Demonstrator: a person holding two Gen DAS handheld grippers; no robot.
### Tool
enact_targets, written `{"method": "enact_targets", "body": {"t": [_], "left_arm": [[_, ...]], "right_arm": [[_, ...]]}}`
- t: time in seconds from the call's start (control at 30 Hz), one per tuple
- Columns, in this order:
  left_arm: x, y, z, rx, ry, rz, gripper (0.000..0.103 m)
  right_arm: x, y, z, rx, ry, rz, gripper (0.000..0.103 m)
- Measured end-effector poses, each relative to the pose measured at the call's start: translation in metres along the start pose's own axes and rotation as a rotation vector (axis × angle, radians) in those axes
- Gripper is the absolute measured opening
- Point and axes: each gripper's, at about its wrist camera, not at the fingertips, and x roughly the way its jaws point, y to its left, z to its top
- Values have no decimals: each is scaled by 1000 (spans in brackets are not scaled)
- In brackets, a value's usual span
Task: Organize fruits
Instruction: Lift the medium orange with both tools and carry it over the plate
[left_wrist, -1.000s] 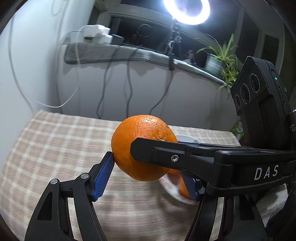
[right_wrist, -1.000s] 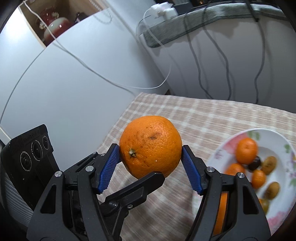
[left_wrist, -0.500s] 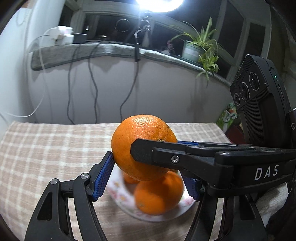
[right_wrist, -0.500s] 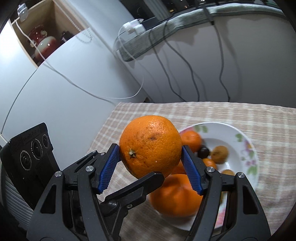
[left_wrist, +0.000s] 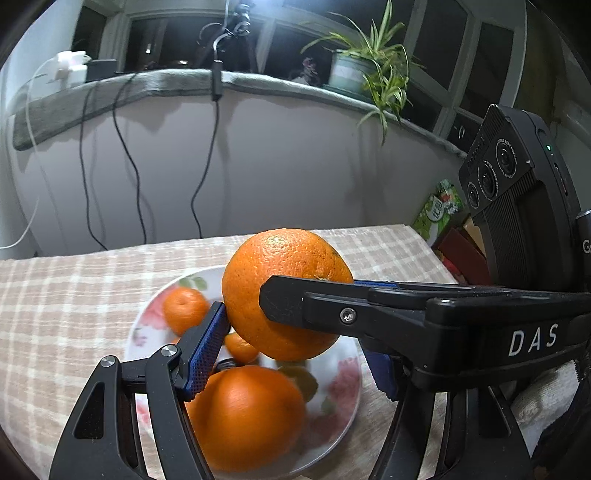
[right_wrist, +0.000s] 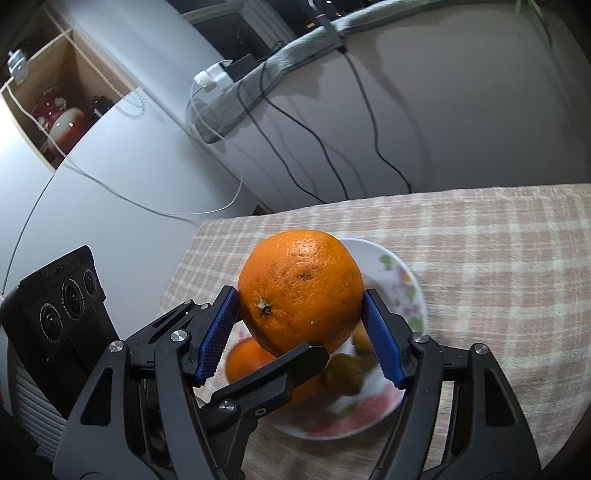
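One large orange is gripped by both grippers at once; it also shows in the right wrist view. My left gripper and my right gripper are shut on it and hold it in the air above a white flowered plate, which also shows in the right wrist view. The plate holds another large orange, small tangerines and brownish small fruits. The right gripper's finger crosses in front of the orange in the left wrist view.
The plate lies on a beige checked tablecloth. A grey wall ledge with cables and a potted plant runs behind the table. A white cabinet stands to the left. Boxes sit past the table's right edge.
Both grippers have carried the orange sideways over the table until it hangs above the plate, which has come into the middle of both views.
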Motion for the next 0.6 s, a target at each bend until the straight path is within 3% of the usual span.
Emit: {"method": "enact_targets", "body": {"t": [0.6], "left_arm": [[21, -12, -3, 34, 59, 7, 70]], "right_arm": [[-1, -32, -8, 64, 26, 7, 71]]}}
